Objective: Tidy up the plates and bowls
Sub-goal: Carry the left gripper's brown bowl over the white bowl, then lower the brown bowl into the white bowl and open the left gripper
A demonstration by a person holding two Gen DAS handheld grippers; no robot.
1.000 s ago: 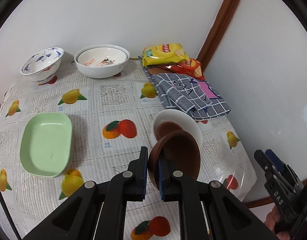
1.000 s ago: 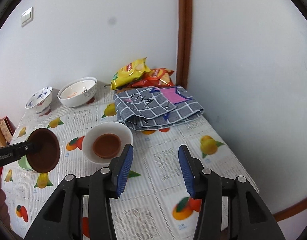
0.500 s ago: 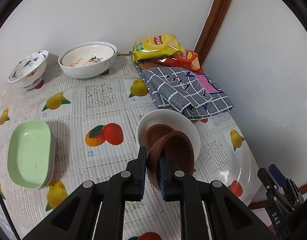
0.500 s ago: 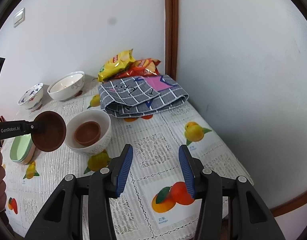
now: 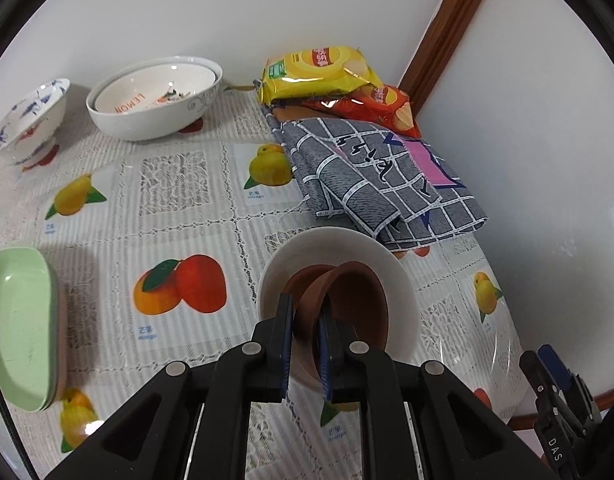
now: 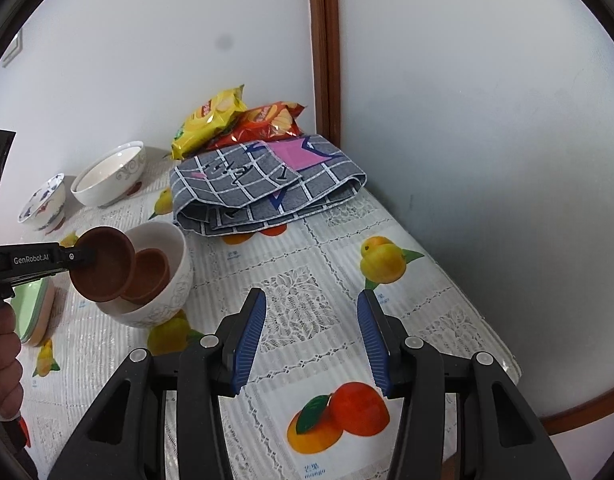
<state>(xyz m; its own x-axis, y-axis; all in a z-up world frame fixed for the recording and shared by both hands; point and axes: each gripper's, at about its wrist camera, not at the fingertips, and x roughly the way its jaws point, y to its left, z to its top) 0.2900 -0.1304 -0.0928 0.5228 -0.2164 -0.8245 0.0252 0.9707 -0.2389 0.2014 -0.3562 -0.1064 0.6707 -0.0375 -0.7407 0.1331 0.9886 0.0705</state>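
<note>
Brown dish (image 5: 359, 304) pinched in my left gripper (image 5: 305, 344) | lower level into white bowl (image 5: 403, 280), nest on brown one | right gripper (image 6: 311, 336) half-open, empty.

The left tongs (image 5: 305, 332) clamp the rim of a tilted brown dish (image 5: 357, 304) over a white bowl (image 5: 403, 280) that already holds another brown dish (image 5: 303, 282). On the bench (image 5: 187, 200) sit stacked green plates (image 5: 19, 332), two more bowls, a grey checked cloth (image 5: 371, 184) and snack bags.
</note>
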